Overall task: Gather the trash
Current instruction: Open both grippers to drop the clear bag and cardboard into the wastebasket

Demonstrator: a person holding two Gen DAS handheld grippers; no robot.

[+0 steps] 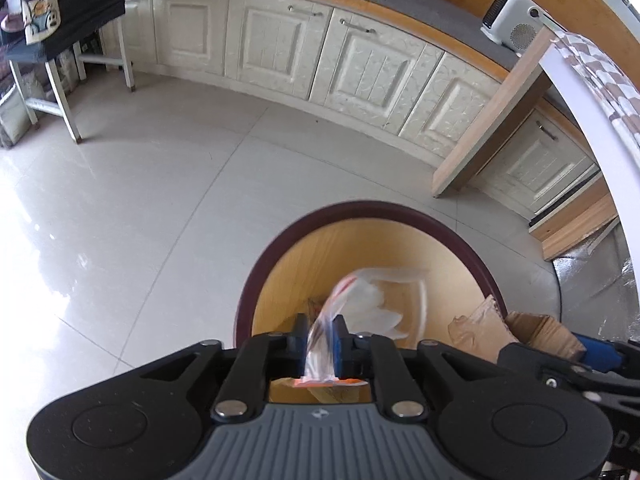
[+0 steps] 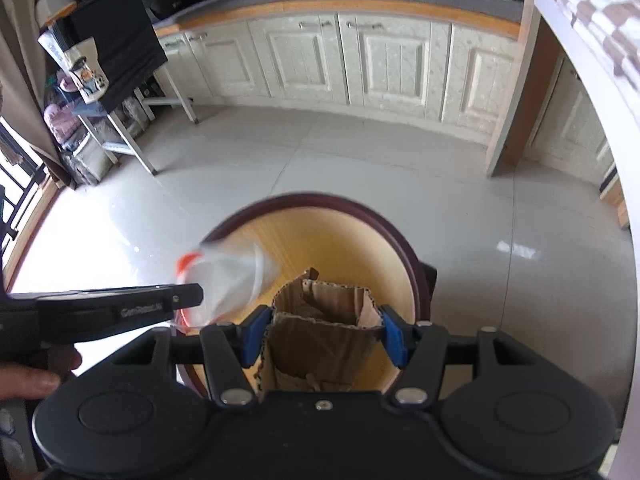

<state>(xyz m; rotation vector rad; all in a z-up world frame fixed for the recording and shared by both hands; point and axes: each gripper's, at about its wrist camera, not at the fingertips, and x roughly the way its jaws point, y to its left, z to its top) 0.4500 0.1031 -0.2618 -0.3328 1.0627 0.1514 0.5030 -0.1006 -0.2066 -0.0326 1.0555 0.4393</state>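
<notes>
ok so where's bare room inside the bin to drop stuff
Free: the far inner wall of the bin, beyond the cardboard box. Crowded: the near side, where the plastic bag and box hang over the rim.

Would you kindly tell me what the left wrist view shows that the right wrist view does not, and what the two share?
Only the left wrist view shows the plastic bag running back between the left tongs, with orange print at its near end. Only the right wrist view shows the cardboard box spanning the right tongs, its open top, and a person's hand. Both show the wooden bin with its dark rim below, the bag, the cardboard, the tiled floor and cream cabinets.
</notes>
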